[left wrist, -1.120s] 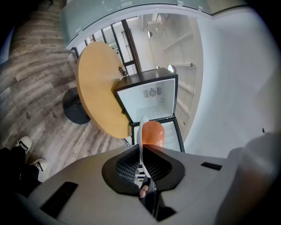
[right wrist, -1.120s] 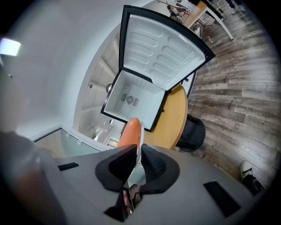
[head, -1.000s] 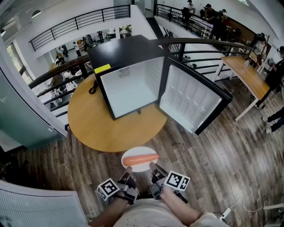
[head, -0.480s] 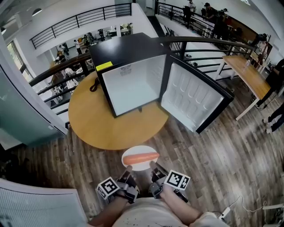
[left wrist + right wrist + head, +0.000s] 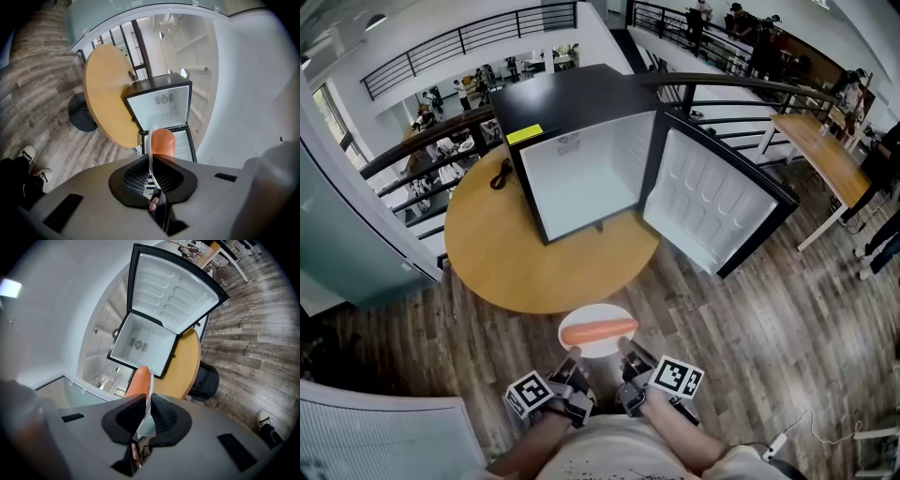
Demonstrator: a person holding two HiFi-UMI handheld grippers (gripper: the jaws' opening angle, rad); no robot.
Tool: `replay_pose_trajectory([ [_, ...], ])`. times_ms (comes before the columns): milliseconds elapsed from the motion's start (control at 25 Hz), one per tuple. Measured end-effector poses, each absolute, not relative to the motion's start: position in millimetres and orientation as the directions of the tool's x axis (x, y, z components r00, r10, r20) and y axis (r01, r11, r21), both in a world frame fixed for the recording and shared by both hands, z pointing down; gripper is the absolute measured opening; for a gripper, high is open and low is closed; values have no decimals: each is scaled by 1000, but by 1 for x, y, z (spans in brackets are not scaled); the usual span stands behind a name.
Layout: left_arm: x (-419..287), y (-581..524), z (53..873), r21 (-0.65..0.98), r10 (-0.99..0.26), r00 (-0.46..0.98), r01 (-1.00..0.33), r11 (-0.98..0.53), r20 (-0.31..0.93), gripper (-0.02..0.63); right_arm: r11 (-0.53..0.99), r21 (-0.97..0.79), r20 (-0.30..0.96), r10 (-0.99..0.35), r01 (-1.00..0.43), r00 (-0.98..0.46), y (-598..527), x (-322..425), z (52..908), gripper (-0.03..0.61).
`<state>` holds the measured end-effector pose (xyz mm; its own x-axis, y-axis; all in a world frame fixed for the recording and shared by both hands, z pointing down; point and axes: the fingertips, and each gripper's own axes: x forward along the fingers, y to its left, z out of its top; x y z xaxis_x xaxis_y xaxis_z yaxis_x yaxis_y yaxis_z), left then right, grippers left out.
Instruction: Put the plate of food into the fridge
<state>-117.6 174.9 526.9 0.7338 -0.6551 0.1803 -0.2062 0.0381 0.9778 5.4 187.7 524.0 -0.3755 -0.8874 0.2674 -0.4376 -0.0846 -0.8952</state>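
Plate of food hangs in the air in front of the person, level, over the wood floor and just short of the near edge of the round bench. One long orange sausage lies across it. The left claw is closed on the near rim at the left and the right claw is closed on the near rim at the right, each with its jaws nipped tight on the thin white edge. The left gripper view and the right gripper view both show that rim running edge-on between the black jaws, with the sausage just beyond. The fridge stands on the bench, well apart from the plate, with its door swung wide open to the right and its white inside facing the person.
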Motion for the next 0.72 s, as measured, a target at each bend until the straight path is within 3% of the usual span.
replay_pose_trajectory([
  [720,-150,156,530,980,-604,777,-198,35,179,40,-110,-889,264,-916,-444,-302,177,-28,523,49],
])
